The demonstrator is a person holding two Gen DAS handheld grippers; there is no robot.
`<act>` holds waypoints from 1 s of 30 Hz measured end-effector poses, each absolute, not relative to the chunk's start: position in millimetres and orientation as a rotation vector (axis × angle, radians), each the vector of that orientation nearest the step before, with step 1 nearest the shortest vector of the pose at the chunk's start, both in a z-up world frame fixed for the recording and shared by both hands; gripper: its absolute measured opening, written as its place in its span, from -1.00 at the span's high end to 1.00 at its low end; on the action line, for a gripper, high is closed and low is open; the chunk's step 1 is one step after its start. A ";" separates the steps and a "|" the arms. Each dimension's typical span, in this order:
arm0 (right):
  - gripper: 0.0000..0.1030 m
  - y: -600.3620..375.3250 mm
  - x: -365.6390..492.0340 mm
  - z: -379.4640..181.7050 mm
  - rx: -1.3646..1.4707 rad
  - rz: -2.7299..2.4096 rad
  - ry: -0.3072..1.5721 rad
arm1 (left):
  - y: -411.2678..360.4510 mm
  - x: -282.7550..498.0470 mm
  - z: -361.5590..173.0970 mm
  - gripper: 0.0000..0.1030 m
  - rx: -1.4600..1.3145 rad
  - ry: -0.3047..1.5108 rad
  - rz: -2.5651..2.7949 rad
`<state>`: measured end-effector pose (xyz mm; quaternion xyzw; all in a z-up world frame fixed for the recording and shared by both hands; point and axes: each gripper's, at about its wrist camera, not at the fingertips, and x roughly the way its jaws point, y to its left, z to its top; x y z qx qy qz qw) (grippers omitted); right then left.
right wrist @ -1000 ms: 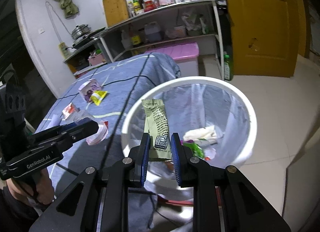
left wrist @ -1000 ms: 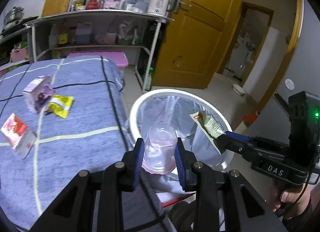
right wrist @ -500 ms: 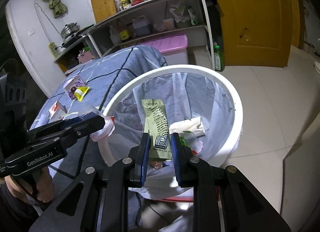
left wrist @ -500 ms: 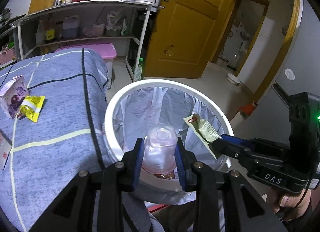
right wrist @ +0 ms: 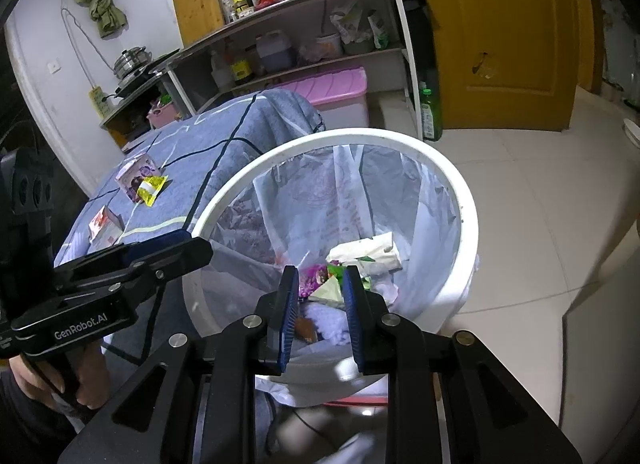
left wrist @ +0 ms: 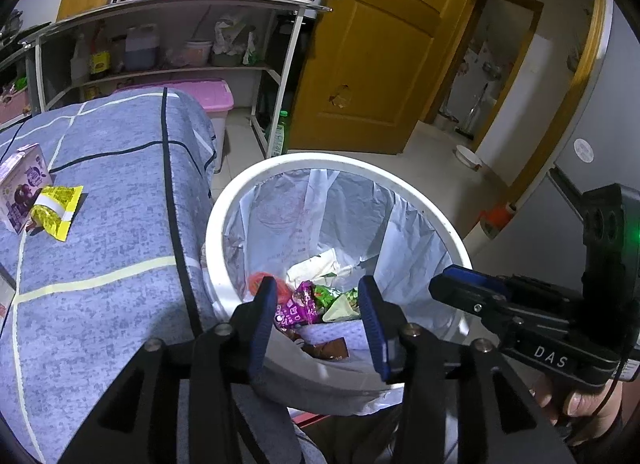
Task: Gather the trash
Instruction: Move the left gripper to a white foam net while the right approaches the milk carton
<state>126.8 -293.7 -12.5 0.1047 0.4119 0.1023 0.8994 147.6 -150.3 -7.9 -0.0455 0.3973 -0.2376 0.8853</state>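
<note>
A: Left gripper (left wrist: 318, 318) and right gripper (right wrist: 320, 306) both spread, empty, over the white bin (left wrist: 224, 199); wrappers lie in its liner.

B: Remaining trash: purple carton (left wrist: 24, 187), yellow packet (left wrist: 56, 209), red-white carton (right wrist: 105, 228) on the blue cloth (left wrist: 112, 232); lift clear of rim first; pinch packet by an edge.

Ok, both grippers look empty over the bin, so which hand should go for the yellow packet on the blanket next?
Left, probably. The left gripper is open and sits on the blanket side of the trash bin, nearer the yellow packet. The right gripper, also open, would have to cross over the left one.
</note>
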 end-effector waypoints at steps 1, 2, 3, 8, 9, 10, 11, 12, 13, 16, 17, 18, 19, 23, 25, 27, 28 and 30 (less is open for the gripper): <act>0.53 -293.3 126.3 -11.5 0.216 0.213 0.849 | -148.9 147.0 -7.0 0.15 -0.095 0.823 -0.494; 0.53 -292.8 125.4 -9.9 0.214 0.214 0.844 | -147.6 145.7 -5.5 0.15 -0.096 0.817 -0.492; 0.53 -292.7 124.9 -8.9 0.213 0.215 0.841 | -146.0 144.2 -3.9 0.15 -0.097 0.811 -0.492; 0.53 -287.2 119.0 1.5 0.208 0.231 0.815 | -136.2 135.8 3.1 0.15 -0.105 0.784 -0.483; 0.53 -285.7 118.4 3.1 0.206 0.234 0.812 | -133.5 133.6 4.5 0.15 -0.107 0.779 -0.479; 0.53 -283.5 117.6 5.2 0.204 0.240 0.808 | -130.5 131.1 5.5 0.15 -0.109 0.774 -0.475; 0.53 -281.4 116.6 6.5 0.201 0.244 0.806 | -127.6 129.4 6.5 0.15 -0.111 0.770 -0.470; 0.53 -278.7 115.5 8.1 0.198 0.249 0.803 | -124.1 127.4 7.4 0.15 -0.114 0.766 -0.464; 0.53 -275.8 114.6 9.6 0.194 0.257 0.800 | -121.3 125.3 8.2 0.15 -0.116 0.763 -0.458; 0.53 -266.0 110.5 13.1 0.187 0.279 0.792 | -113.1 119.9 8.4 0.15 -0.120 0.757 -0.437; 0.53 -262.3 109.1 14.1 0.185 0.289 0.790 | -109.4 117.6 8.2 0.15 -0.122 0.756 -0.429; 0.53 -259.3 108.6 14.8 0.183 0.296 0.788 | -105.5 115.3 7.8 0.15 -0.124 0.755 -0.420; 0.53 -256.3 108.6 15.2 0.181 0.307 0.787 | -102.4 113.8 7.5 0.15 -0.126 0.755 -0.412; 0.53 -241.8 106.1 16.0 0.175 0.345 0.786 | -84.5 106.7 5.4 0.15 -0.137 0.755 -0.376; 0.52 -234.8 106.2 15.5 0.172 0.364 0.788 | -75.6 102.9 4.5 0.15 -0.143 0.752 -0.355; 0.50 -226.7 105.7 14.9 0.167 0.383 0.791 | -67.5 99.1 3.8 0.15 -0.148 0.750 -0.335; 0.48 -222.5 105.6 15.0 0.166 0.394 0.792 | -62.3 97.3 3.5 0.15 -0.151 0.749 -0.320; 0.37 -214.7 105.8 15.2 0.160 0.417 0.795 | -52.1 93.9 2.7 0.15 -0.157 0.744 -0.294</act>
